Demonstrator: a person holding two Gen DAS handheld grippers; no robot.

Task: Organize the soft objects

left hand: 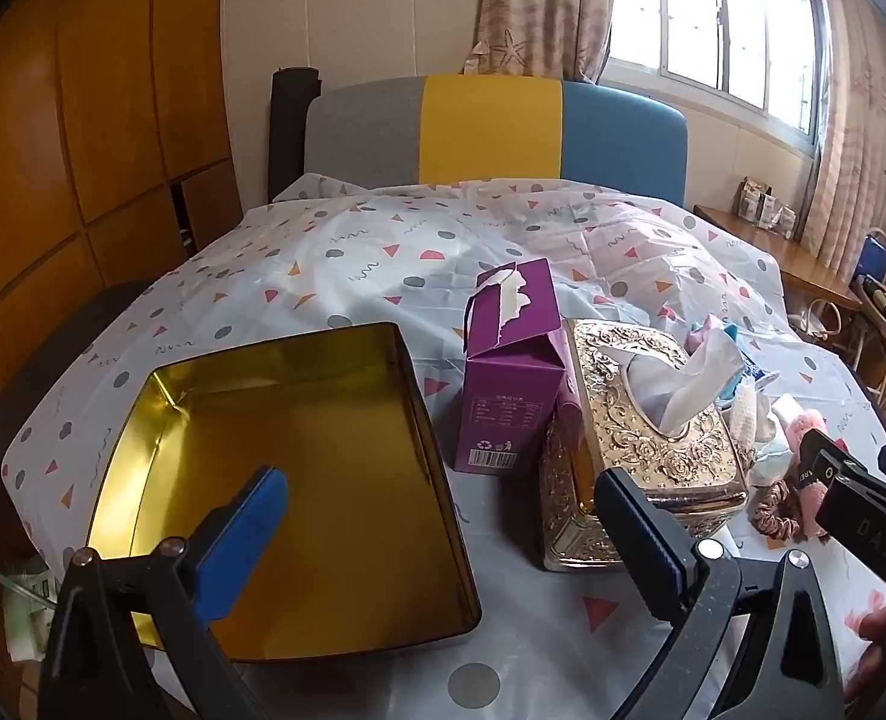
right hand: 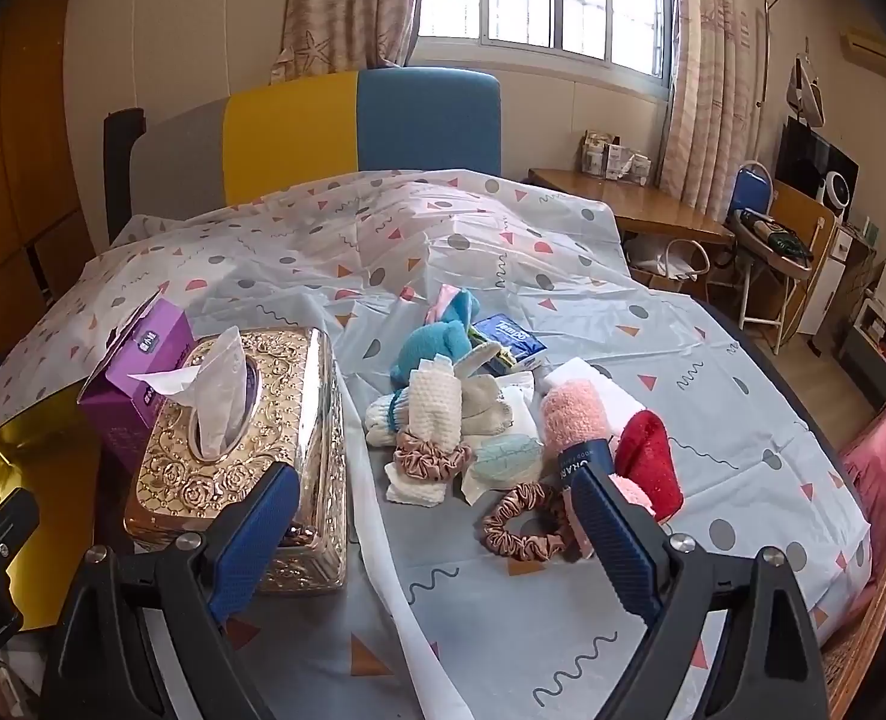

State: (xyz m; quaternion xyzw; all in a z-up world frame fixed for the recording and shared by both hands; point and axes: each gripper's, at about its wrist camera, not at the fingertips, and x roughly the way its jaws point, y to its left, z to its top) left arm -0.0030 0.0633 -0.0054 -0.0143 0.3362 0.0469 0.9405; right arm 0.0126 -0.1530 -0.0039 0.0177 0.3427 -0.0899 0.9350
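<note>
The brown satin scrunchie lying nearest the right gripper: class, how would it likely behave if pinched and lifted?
The brown satin scrunchie would probably flop: its ruffled fabric ring lies slack on the patterned plastic sheet. Its shiny cloth suggests it may slip between the fingers. It looks light, and being limp and flat it is unlikely to roll.

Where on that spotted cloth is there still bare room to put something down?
Bare cloth lies behind the purple carton toward the headboard, and right of the red item. The gold tin sits empty. It is crowded between the gold tissue box and red item.
</note>
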